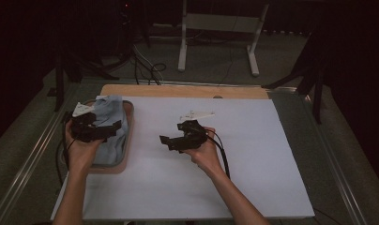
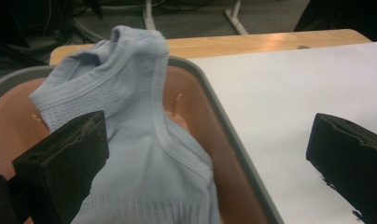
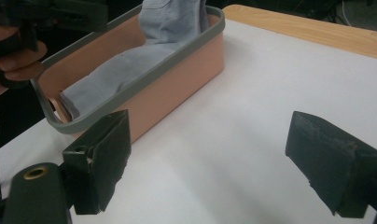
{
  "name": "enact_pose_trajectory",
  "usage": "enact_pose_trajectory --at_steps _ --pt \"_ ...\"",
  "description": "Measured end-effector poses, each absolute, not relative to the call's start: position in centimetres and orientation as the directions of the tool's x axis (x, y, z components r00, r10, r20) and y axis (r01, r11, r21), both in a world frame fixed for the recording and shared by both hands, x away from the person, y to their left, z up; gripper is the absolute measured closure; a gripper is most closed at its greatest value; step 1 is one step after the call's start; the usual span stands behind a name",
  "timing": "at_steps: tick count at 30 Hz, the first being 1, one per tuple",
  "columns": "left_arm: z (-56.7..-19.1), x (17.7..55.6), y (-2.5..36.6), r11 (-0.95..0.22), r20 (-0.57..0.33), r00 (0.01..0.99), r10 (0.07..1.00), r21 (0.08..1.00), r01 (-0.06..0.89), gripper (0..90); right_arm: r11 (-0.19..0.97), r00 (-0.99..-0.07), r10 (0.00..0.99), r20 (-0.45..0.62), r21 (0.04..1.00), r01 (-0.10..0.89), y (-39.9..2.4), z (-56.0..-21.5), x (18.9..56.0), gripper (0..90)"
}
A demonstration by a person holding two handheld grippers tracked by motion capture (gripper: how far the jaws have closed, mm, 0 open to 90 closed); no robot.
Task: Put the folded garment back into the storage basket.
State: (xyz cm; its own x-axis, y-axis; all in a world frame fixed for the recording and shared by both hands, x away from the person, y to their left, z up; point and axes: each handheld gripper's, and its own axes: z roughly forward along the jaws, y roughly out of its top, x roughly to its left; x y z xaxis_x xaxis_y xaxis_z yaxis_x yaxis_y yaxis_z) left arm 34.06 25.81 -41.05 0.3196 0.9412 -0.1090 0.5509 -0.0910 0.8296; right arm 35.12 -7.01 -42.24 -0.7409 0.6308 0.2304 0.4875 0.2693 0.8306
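A light blue top (image 2: 144,154) is laid inside a pink bin (image 3: 177,81) at the left side of the table (image 1: 253,154), likely so it is kept tidy and out of the way. The top is stretched along the bin's long side, with its neck end propped up over the far rim. The left claw (image 2: 205,154) is held wide open over the top, and nothing is gripped by it. The right claw (image 3: 219,163) is held open too, above the bare white table beside the bin, with nothing between its jaws.
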Motion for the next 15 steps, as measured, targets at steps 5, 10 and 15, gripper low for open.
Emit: enact_pose_trajectory --at_steps 5,10,15 --pt "-41.1 32.8 24.9 -0.125 -0.079 0.353 0.932 0.845 0.521 0.2 0.257 -0.736 0.640 0.222 0.840 0.477 -8.1 -42.2 34.7 14.0" --pt "-41.3 31.8 24.3 -0.150 -0.065 0.388 0.919 0.854 0.498 0.2 0.244 -0.732 0.644 0.222 0.847 0.472 -9.3 -42.3 34.4 13.9" --pt "-41.3 30.5 23.9 -0.155 -0.057 0.410 0.910 0.872 0.464 0.2 0.233 -0.723 0.657 0.216 0.853 0.467 -10.8 -42.4 34.1 13.6"
